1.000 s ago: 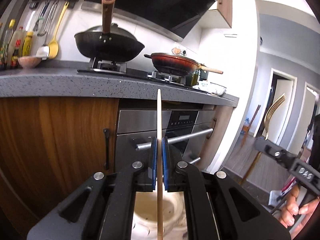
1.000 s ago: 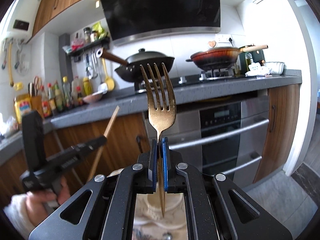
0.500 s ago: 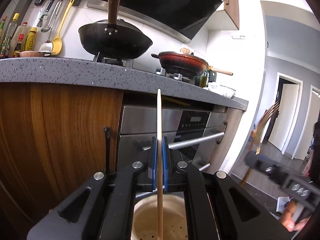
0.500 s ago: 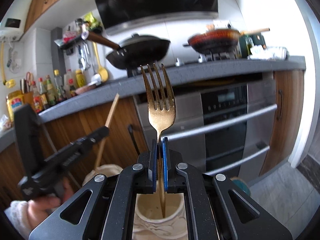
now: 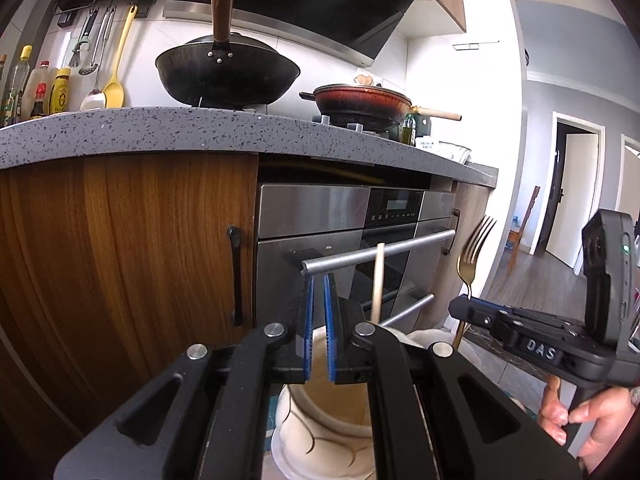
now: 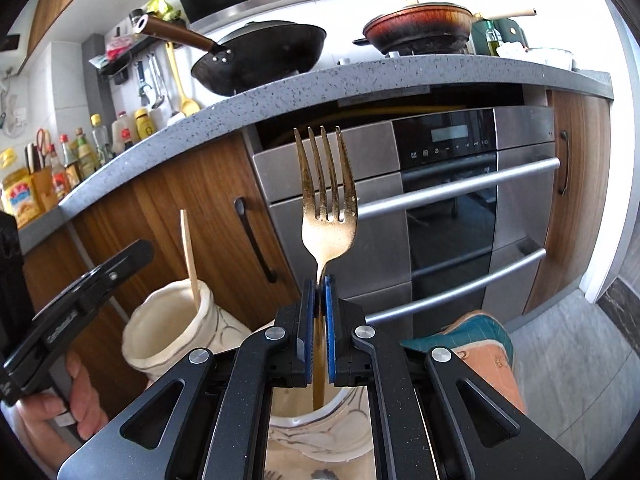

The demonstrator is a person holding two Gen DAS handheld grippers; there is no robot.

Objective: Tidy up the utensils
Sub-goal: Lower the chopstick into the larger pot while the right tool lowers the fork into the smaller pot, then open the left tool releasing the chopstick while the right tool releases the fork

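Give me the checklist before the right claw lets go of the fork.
1. Right claw clamps the fork by its handle: ok.
2. Fork upright, tines up: ok.
3. Handle's lower end sits within the mouth of the near holder: ok, as far as the right wrist view shows.
4. Chopstick stands in the far holder, free of the left claw: ok.
5. Left claw off to the side of the near holder: ok.
6. Near holder's inside is free of obstructions: cannot tell, hidden by the claw.
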